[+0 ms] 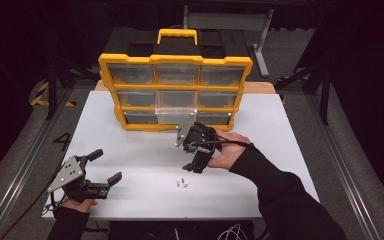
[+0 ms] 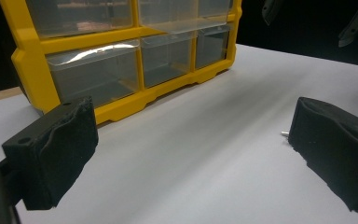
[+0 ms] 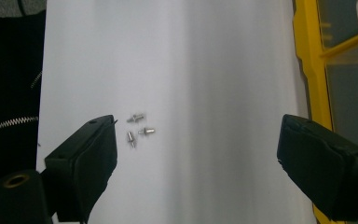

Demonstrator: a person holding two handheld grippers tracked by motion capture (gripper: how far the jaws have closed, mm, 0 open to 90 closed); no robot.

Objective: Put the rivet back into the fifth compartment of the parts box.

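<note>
White tabletop (image 1: 145,200) fills the workspace, set in a dark room with rails on the floor at either side. At the left, the left gripper (image 1: 103,167) rests near the table's front-left corner, jaws spread wide with nothing between them; in the left gripper view its black pads (image 2: 58,151) frame bare table. That corner is the tight spot: a careless pull back could drag the gripper or its cable off the edge.

Moving right, three small metal pins (image 1: 181,183) lie loose in a cluster close to the front edge, well clear of the yellow drawer organizer (image 1: 175,92) standing at the back. The pins are tiny and round, so a pad landing on one is likely to flick it away or roll it toward the front edge, and closing on all three at once may let one squirt out.

Further right, the right gripper (image 1: 192,150) hangs between the organizer and the pins, jaws wide apart and holding nothing; in the right gripper view the pins (image 3: 137,128) sit just beside one pad (image 3: 88,163) rather than centred. The organizer's middle bottom drawer (image 1: 176,116) juts out close behind that hand, so a lift backward could knock it. Open table lies to the right.
</note>
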